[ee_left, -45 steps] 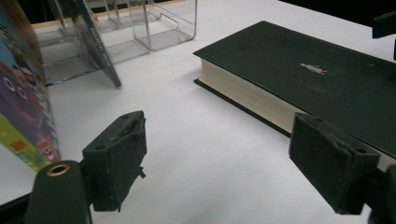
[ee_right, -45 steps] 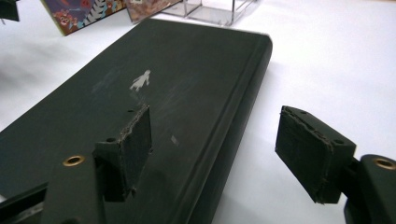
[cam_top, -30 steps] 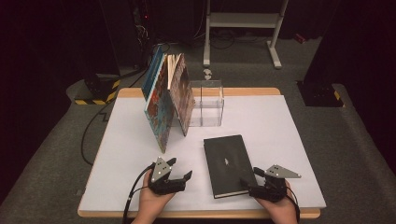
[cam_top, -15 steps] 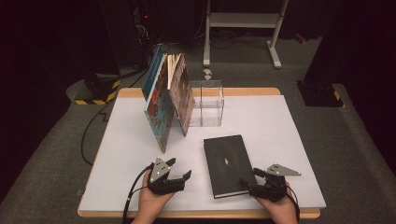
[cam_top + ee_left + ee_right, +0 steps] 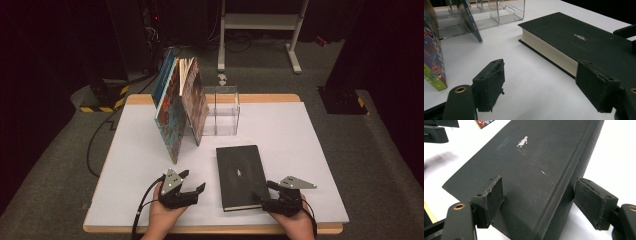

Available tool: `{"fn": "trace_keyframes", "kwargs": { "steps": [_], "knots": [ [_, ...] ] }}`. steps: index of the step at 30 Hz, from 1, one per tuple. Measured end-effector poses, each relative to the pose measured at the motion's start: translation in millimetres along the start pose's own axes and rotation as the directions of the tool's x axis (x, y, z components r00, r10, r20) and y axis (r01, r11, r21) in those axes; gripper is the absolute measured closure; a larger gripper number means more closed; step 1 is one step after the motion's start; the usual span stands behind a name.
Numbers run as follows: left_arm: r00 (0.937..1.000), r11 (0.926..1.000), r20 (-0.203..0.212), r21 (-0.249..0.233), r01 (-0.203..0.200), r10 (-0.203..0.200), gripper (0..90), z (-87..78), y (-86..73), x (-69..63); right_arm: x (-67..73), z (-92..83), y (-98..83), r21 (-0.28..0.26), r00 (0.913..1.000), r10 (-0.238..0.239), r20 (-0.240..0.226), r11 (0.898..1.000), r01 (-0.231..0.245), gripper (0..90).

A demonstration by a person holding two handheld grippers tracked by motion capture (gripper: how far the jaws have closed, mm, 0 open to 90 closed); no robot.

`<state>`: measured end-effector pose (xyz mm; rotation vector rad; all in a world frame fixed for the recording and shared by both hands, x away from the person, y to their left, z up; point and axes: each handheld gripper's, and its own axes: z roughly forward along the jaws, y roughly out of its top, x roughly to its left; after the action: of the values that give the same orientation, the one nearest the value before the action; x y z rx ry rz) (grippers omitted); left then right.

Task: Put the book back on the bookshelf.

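The black book (image 5: 240,176) is found lying flat on the white surface (image 5: 310,145), its near corner straddled without contact by the wide-open right gripper (image 5: 539,205), while the left gripper (image 5: 541,87) is held open and empty beside it.

Setting: lab or studio recording space. Evidence: white-topped table (image 5: 310,150) on grey carpet (image 5: 55,165); black curtained surroundings; hazard-striped equipment base (image 5: 100,97); white metal stand (image 5: 260,30); loose cables (image 5: 97,145) on floor.
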<state>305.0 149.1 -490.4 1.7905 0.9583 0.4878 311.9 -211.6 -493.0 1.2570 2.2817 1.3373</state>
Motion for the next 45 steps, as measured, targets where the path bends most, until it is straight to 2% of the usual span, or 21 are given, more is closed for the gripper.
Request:
{"fn": "trace_keyframes", "kwargs": {
  "steps": [12,16,19,21,22,23,32,36,45],
  "knots": [
    [0.9999,1.0,0.01,-0.001,0.003,-0.003,24.1,-0.9,0.3,-1.2,22.9,18.1,6.4,0.017,0.9963,-0.058,-0.063,0.998,0.059,22.6],
    [0.9999,1.0,0.01,-0.004,0.006,-0.006,24.2,-2.2,0.3,-0.3,25.9,18.0,5.3,0.012,0.9953,-0.076,-0.06,0.997,0.077,20.9],
    [0.9999,0.9999,0.01,-0.005,0.014,-0.014,24.5,-2.6,0.4,1.1,26.4,12.7,-0.5,0.012,0.9915,-0.092,-0.091,0.996,0.094,20.9],
    [0.9999,0.9999,0.01,-0.004,0.014,-0.014,24.5,-2.6,0.4,1.3,27.6,11.9,-2.1,0.021,0.9909,-0.102,-0.089,0.994,0.104,21.0],
    [0.9998,0.9999,0.011,-0.002,0.013,-0.013,24.5,-2.5,0.4,1.4,30.8,12.3,-6.1,0.039,0.9873,-0.142,-0.071,0.989,0.145,20.3],
    [0.9998,0.9999,0.012,-0.003,0.014,-0.014,24.5,-2.5,0.6,1.3,31.2,12.4,-6.7,0.04,0.9861,-0.153,-0.066,0.987,0.155,20.4],
    [0.9998,0.9999,0.018,-0.006,0.013,-0.013,24.8,-2.4,1.4,-0.4,29.6,13.6,-4.8,0.038,0.9812,-0.178,-0.074,0.983,0.181,19.6],
    [0.9997,0.9999,0.018,-0.006,0.015,-0.015,24.9,-3.2,1.1,-0.7,29.0,13.9,-2.4,0.031,0.9791,-0.193,-0.063,0.98,0.196,22.8],
    [0.999,0.9996,0.034,-0.006,0.028,-0.028,25.2,-3.2,1.5,0.7,27.2,12.0,-1.3,0.007,0.9794,-0.192,-0.064,0.981,0.193,26.6]
  ]
}}
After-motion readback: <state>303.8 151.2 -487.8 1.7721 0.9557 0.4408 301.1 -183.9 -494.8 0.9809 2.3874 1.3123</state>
